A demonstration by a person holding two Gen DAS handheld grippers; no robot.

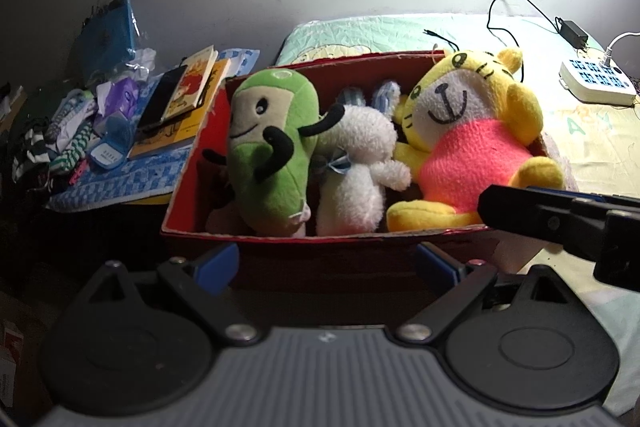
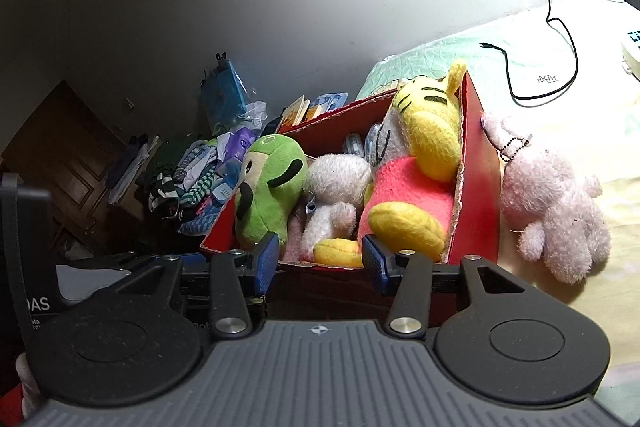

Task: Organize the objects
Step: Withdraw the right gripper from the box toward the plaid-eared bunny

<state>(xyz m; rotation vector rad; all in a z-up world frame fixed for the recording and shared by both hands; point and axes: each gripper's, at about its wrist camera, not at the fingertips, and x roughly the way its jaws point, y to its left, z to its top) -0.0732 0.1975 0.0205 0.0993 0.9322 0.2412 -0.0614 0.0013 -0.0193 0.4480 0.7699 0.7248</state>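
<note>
A red box (image 1: 192,151) (image 2: 480,163) stands on the bed and holds a green plush (image 1: 272,143) (image 2: 268,187), a white plush (image 1: 356,163) (image 2: 336,187) and a yellow tiger plush in pink (image 1: 472,123) (image 2: 420,163). A pale pink plush (image 2: 556,203) lies on the bed just outside the box's right wall. My left gripper (image 1: 328,263) is open in front of the box's near wall, nothing between its blue pads. My right gripper (image 2: 320,259) is also open and empty at the near wall; it shows as a black bar (image 1: 560,219) in the left wrist view.
Left of the box lie books (image 1: 188,95), a dark phone (image 1: 162,99), striped socks (image 1: 68,143) and a blue case (image 1: 108,43) on a checked cloth. A white power strip (image 1: 596,79) and a black cable (image 2: 560,39) lie on the bed at right. A wooden door (image 2: 60,155) stands far left.
</note>
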